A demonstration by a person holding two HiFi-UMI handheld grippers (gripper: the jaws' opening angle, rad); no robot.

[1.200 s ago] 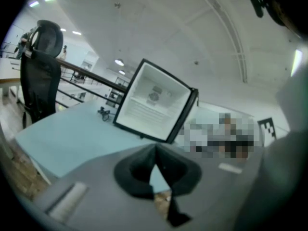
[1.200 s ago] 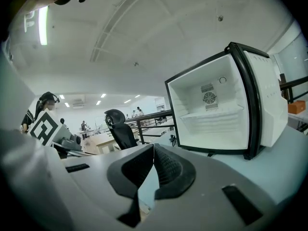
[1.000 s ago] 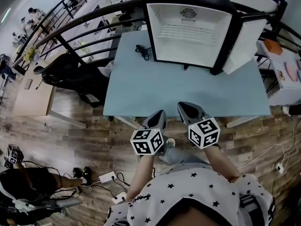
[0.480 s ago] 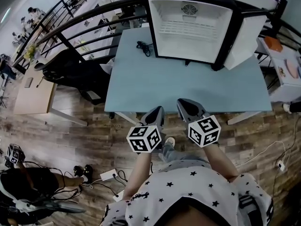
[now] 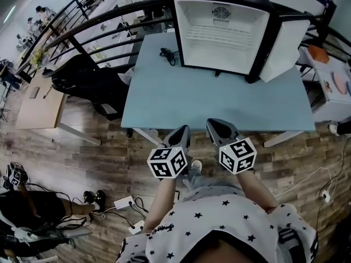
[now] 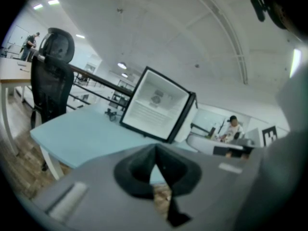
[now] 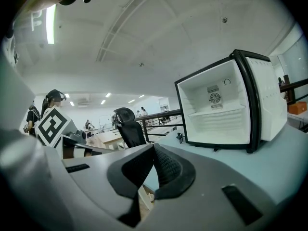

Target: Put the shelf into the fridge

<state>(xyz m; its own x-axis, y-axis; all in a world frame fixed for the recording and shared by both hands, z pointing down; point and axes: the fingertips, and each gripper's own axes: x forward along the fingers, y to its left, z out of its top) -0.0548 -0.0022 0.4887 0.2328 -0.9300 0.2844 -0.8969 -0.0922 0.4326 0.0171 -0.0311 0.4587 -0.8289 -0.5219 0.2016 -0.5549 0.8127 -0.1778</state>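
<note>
A small fridge point(image 5: 222, 34) with a black frame and white inside stands at the far side of the light blue table point(image 5: 208, 100), its door point(image 5: 285, 51) swung open to the right. A white wire shelf point(image 5: 219, 37) lies across the inside, also seen in the right gripper view as the shelf point(image 7: 221, 113). My left gripper point(image 5: 184, 130) and right gripper point(image 5: 216, 124) hover side by side at the table's near edge, far from the fridge. Both are shut with nothing between the pads, as the left gripper point(image 6: 155, 153) and right gripper point(image 7: 153, 150) show close up.
A black cable point(image 5: 166, 55) lies on the table left of the fridge. A black office chair point(image 5: 82, 81) and a wooden desk point(image 5: 35, 106) stand to the left, behind a black railing. A power strip point(image 5: 125, 204) and cords lie on the wood floor.
My left gripper has drifted slightly to the left. The right gripper and the fridge stand as before.
</note>
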